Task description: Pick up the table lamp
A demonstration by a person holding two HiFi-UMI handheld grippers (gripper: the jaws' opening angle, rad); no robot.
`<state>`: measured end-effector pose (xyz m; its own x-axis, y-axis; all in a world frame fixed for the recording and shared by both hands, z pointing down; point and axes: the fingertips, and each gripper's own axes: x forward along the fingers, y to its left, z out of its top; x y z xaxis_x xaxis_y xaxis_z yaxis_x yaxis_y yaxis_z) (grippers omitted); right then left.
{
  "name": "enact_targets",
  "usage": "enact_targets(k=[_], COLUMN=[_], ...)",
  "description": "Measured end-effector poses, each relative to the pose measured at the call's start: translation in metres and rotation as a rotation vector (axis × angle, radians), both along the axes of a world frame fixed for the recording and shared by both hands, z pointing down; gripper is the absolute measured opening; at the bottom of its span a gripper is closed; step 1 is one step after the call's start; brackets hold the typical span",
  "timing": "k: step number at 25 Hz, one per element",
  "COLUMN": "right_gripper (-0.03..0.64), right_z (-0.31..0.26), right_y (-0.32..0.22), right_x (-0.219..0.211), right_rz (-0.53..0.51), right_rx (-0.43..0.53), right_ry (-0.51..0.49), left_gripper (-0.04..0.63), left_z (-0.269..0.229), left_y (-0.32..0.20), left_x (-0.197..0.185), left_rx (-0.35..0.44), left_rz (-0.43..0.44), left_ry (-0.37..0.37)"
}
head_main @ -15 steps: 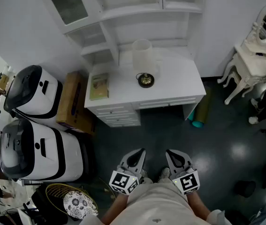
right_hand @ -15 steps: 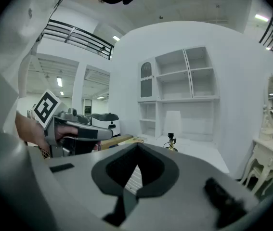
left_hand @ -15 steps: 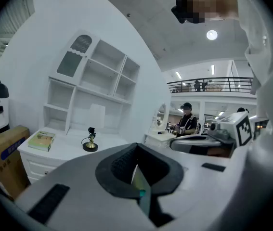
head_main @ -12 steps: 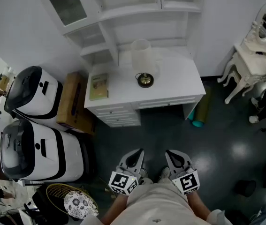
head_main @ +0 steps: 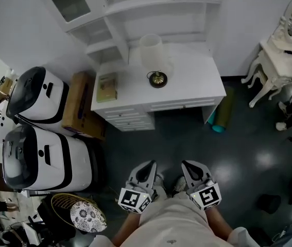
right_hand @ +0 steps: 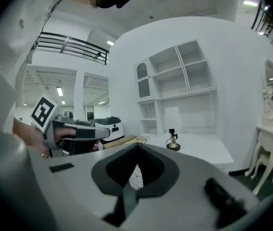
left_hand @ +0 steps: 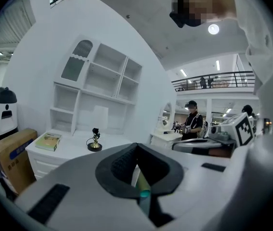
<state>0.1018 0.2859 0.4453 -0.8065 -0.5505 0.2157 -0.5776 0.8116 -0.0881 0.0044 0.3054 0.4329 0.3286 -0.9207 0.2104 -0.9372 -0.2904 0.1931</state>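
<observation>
On the white desk (head_main: 197, 81) stands the white-shaded, gold-footed table lamp (head_main: 151, 51), far from the left gripper (head_main: 147, 170) and right gripper (head_main: 189, 170), both closed and empty; it looks light and tippy, so hold its thin stem.

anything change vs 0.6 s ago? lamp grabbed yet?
Not grabbed. Only the head view shifted: the desk and lamp sit slightly higher in frame. Nothing was taken hold of or let go. The left gripper and right gripper stay shut and empty, close to the body and well short of the desk. The lamp stays upright on it, with the book unmoved.
</observation>
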Motion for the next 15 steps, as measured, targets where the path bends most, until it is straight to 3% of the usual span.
enact_targets(k=[7,15], right_gripper=[0.011,0.011], right_z=[0.014,0.0], right_y=[-0.012,-0.045], right_x=[-0.002,-0.019], right_rz=[0.032,0.066], right_rx=[-0.02,0.018], right_ry=[0.035,0.061], left_gripper=[0.008,0.009], left_z=[0.014,0.035], left_y=[-0.006,-0.052], left_x=[-0.013,-0.045], left_rx=[-0.036,-0.075], left_rz=[-0.018,-0.003], left_ry=[0.0,-0.007])
